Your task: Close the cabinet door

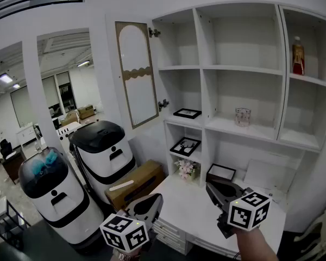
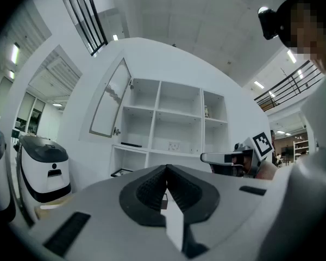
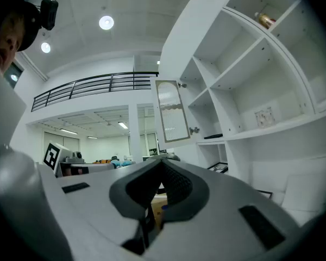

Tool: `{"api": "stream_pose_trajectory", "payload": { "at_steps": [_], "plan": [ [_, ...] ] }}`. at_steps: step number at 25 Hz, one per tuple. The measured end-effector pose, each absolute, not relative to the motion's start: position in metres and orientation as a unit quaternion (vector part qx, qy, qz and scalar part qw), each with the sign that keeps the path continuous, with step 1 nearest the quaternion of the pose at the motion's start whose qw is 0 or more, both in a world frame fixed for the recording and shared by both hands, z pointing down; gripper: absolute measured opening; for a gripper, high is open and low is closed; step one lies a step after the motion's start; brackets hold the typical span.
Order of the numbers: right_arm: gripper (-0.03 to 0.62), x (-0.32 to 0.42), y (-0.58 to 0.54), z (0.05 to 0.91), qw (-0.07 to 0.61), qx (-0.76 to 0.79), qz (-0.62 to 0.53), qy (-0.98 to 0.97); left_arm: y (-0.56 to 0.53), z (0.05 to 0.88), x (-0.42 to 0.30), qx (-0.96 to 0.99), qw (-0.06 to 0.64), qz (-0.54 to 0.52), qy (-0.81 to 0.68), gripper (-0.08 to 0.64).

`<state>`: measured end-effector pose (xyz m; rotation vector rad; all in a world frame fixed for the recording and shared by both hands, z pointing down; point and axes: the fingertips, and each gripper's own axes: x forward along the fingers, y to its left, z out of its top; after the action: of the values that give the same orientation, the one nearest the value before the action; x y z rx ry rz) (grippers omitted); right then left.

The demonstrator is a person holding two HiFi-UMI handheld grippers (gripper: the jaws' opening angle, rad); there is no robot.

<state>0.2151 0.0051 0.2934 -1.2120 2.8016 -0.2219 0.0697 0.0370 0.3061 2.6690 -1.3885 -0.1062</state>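
One cabinet door (image 1: 137, 72) stands swung open at the far left of the shelf unit (image 1: 244, 69), well apart from the near left gripper (image 1: 150, 203) and right gripper (image 1: 220, 191) (both pinched closed, holding nothing), so I'd press its free left edge steadily round until flush.

Cabinet door (image 1: 137, 72) left of shelves (image 1: 244, 69), bottle (image 1: 298, 56) at their upper right, glass (image 1: 242, 116) at their middle

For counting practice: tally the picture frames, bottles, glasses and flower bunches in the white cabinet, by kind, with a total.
Frames: 3
Bottle: 1
Glass: 1
Flowers: 1
Total: 6
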Motion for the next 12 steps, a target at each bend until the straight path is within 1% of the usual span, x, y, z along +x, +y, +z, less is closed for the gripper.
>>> {"api": "stream_pose_trajectory", "payload": {
  "at_steps": [12],
  "plan": [
    [0.006,0.2073,-0.0044,0.2948,0.044,-0.394,-0.074,0.915,0.0292,0.3091,0.0604,0.882,0.07,-0.032,-0.464,0.006]
  ]
}}
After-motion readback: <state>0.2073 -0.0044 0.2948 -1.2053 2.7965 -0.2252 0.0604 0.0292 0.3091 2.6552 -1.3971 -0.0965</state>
